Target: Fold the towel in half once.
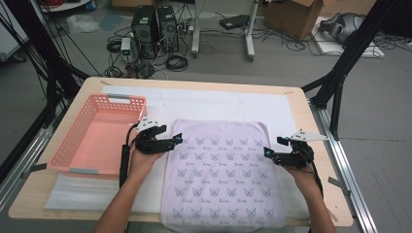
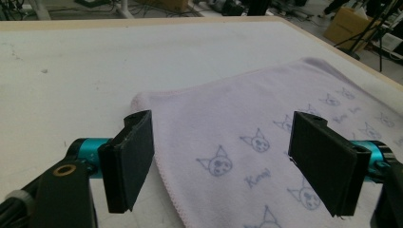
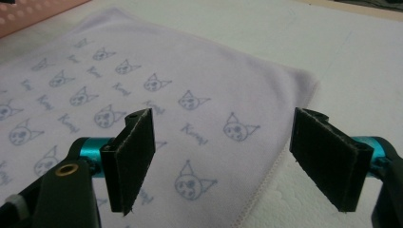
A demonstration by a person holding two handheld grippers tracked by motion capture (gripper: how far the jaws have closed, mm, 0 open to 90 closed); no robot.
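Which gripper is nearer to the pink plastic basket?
Left. The left gripper is just beside the pink plastic basket, at the towel's left edge; the right gripper is across the towel.

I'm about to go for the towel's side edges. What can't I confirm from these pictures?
- Towel near edge: in the high view it hangs past the table front, cut off by the frame.
- Towel layers: too fine to count in the gripper views.
- Height of the left gripper and right gripper above the cloth: unclear.
- Basket floor: blurred.

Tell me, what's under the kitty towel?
The kitty towel lies flat on a white mat, which sits on the wooden table. Whatever is directly beneath its middle is covered. Nothing visibly bulges.
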